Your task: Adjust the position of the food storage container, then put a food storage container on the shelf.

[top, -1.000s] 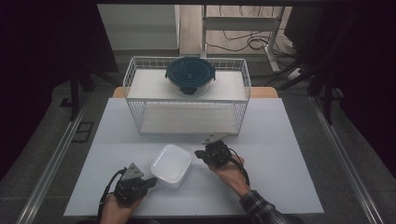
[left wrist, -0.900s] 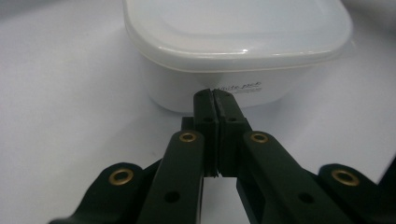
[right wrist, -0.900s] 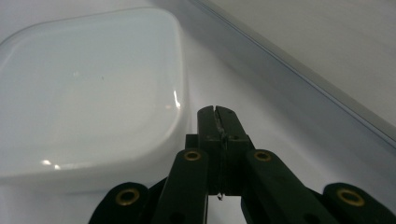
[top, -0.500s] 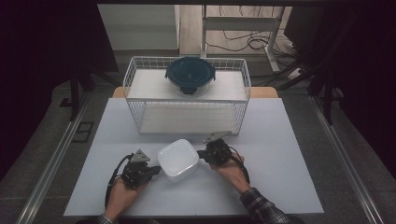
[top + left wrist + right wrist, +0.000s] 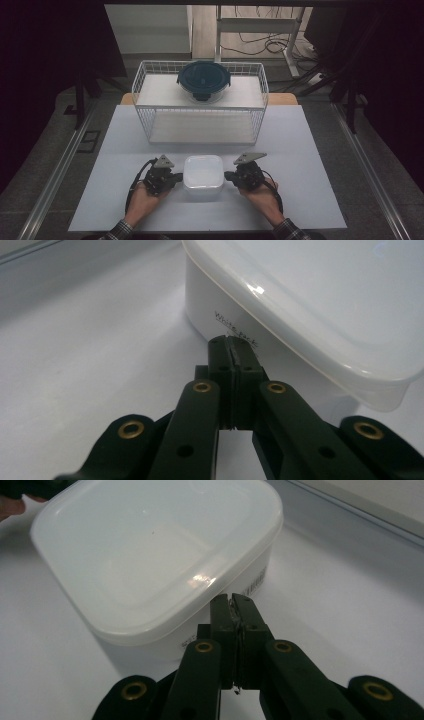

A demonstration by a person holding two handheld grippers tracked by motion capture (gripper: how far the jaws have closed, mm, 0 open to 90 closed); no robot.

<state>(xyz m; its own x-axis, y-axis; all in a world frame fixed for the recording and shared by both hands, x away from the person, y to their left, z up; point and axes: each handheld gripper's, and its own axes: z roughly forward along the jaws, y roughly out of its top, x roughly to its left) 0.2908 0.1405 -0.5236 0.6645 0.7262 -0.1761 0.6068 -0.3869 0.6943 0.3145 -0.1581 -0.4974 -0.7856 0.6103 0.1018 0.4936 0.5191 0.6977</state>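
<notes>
A white lidded container point(image 5: 203, 171) sits on the white table point(image 5: 310, 150), near the person's edge and about midway between the two hands. It is squarish with rounded corners, and its lid is on (the left gripper view shows a handwritten label on its side wall point(image 5: 235, 332), too small to read with certainty).

The left gripper point(image 5: 176, 177) is at the container's left side, its tip at or just short of the wall. In the left gripper view the two black jaws lie pressed flat together with nothing between them, and their tip point(image 5: 231, 342) stands right at the container's side, below the lid's rim; whether it actually touches cannot be told.

The right gripper point(image 5: 228, 176) is at the container's right side in the same way. In the right gripper view its jaws are also closed on each other, empty, with the tip point(image 5: 233, 600) close against the wall under the lid's edge, beside a printed barcode.

Each gripper is held in a hand point(image 5: 142, 192) coming in from the table's near edge, with plaid sleeves at the wrists; the right hand point(image 5: 261, 192) mirrors the left.

Farther back on the table stands a white wire basket rack point(image 5: 200, 102), well apart from the container. On its upper shelf rests a round container with a dark blue lid point(image 5: 203, 80).
</notes>
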